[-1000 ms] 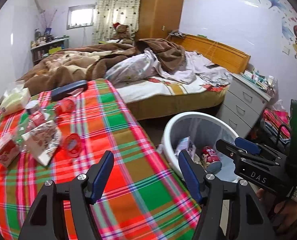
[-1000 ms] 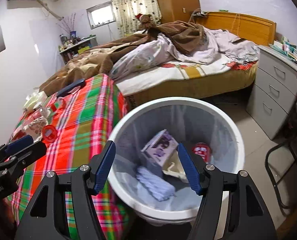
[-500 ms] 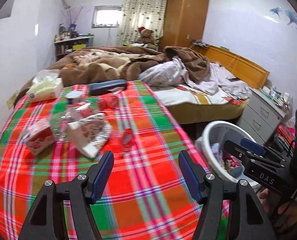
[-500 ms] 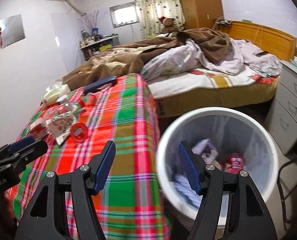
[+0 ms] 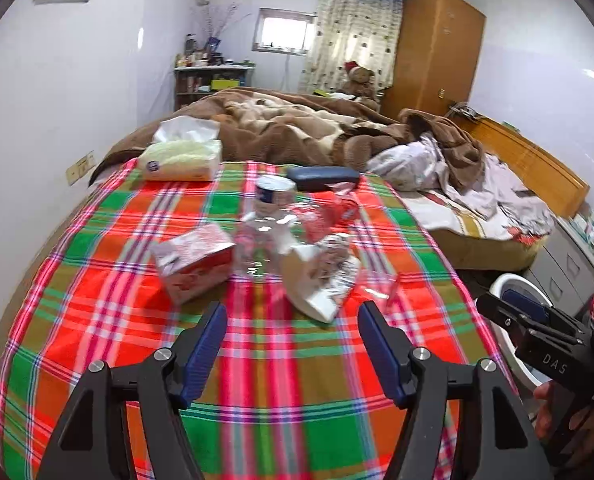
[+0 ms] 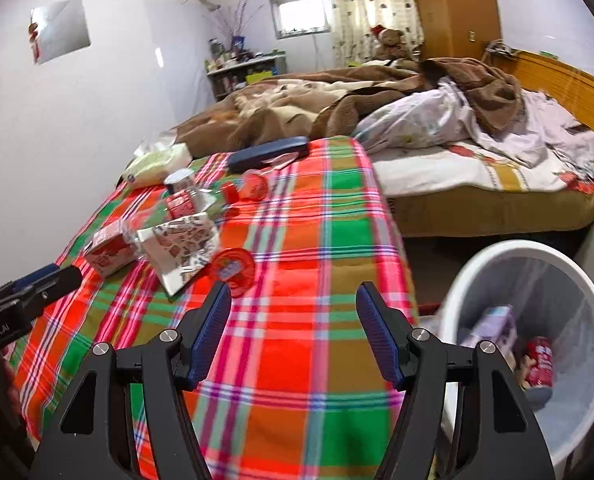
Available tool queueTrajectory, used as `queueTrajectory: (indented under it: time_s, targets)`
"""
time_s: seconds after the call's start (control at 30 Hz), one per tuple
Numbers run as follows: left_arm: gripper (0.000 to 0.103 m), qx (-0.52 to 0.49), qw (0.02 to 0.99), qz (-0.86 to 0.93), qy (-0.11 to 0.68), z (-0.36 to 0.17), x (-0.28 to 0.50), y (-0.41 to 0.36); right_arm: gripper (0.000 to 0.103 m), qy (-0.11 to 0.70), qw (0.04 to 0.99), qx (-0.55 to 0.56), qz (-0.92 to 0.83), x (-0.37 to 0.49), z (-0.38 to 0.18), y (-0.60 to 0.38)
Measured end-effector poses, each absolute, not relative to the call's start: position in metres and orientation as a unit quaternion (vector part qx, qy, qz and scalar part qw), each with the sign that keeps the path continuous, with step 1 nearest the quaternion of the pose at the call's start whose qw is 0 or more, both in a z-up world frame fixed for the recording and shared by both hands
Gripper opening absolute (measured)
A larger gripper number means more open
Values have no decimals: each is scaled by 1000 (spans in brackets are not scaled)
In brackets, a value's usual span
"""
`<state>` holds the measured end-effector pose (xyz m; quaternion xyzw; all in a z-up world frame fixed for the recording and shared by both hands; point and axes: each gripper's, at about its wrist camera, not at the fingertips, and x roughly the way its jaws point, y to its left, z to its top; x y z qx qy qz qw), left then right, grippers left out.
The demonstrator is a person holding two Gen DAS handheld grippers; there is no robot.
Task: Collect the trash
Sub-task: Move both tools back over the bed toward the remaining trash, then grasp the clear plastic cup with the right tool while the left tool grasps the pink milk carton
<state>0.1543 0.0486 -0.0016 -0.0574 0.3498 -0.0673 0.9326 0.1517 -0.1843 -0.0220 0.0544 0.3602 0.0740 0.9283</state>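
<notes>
Trash lies on the plaid-covered table (image 5: 297,380): a red and white carton (image 5: 195,262), a clear plastic bottle (image 5: 263,240), a white printed bag (image 5: 321,280) and a red cup (image 5: 337,210). My left gripper (image 5: 291,312) hovers just short of the bag, jaws opening, nothing between them. My right gripper (image 6: 293,292) stands open and empty over the table's near right part, close to a red lid (image 6: 233,266). The white bin (image 6: 497,248) stands on the floor at the right, holding a red can (image 6: 539,360) and a purple box (image 6: 493,324).
A tissue pack (image 5: 181,158), a dark blue case (image 5: 323,178) and a small can (image 5: 273,192) sit at the table's far end. Behind is an unmade bed (image 5: 437,168) with brown blankets. Grey drawers (image 5: 565,264) stand beyond the bin.
Both views have swung left, from the bin toward the table. The trash pile now sits ahead of my left gripper, and the bin has slid to the right edge. Both grippers stay empty.
</notes>
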Motion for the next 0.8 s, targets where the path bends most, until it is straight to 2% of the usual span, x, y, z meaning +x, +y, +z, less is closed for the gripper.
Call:
queueTrajectory:
  time_s: [0.53, 0.8]
  targets:
    - [72, -57, 926, -15, 374, -22, 207, 123, 68, 403, 908, 10, 111, 199, -42, -135]
    - [76, -34, 920, -50, 388, -32, 240, 128, 68, 418, 903, 4, 102, 211, -50, -129]
